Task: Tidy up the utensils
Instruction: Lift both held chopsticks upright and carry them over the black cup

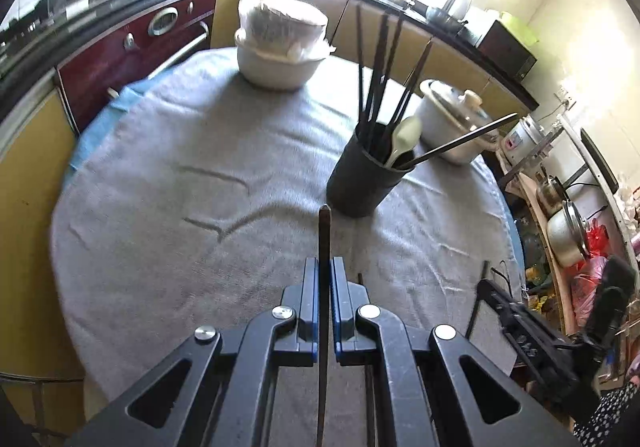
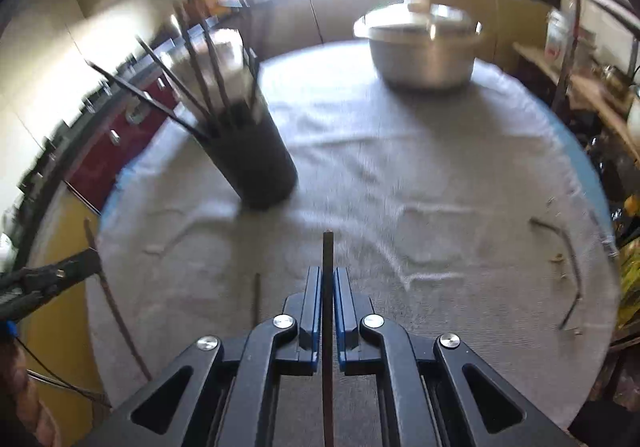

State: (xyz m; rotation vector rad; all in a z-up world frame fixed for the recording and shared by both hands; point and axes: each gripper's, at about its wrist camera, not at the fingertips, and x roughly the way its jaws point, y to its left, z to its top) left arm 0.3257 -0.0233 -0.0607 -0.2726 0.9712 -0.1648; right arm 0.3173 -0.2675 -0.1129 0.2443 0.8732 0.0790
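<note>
A black utensil holder [image 1: 362, 179] stands on the grey-clothed round table [image 1: 180, 215], holding several dark chopsticks and a white spoon [image 1: 406, 137]. My left gripper [image 1: 325, 267] is shut on a dark chopstick [image 1: 324, 231] that points toward the holder, just short of it. My right gripper [image 2: 328, 275] is shut on another dark chopstick [image 2: 328, 251]; the holder [image 2: 256, 163] stands ahead to its left. The right gripper shows at the lower right of the left wrist view [image 1: 486, 285]. The left gripper shows at the left edge of the right wrist view [image 2: 80, 259].
A white lidded bowl stack [image 1: 280, 43] stands at the table's far side. A metal pot with a lid [image 1: 452, 119] [image 2: 424, 43] stands behind the holder. A loose stick [image 2: 257, 299] lies on the cloth. Kitchen counters and a cluttered shelf [image 1: 560, 215] ring the table.
</note>
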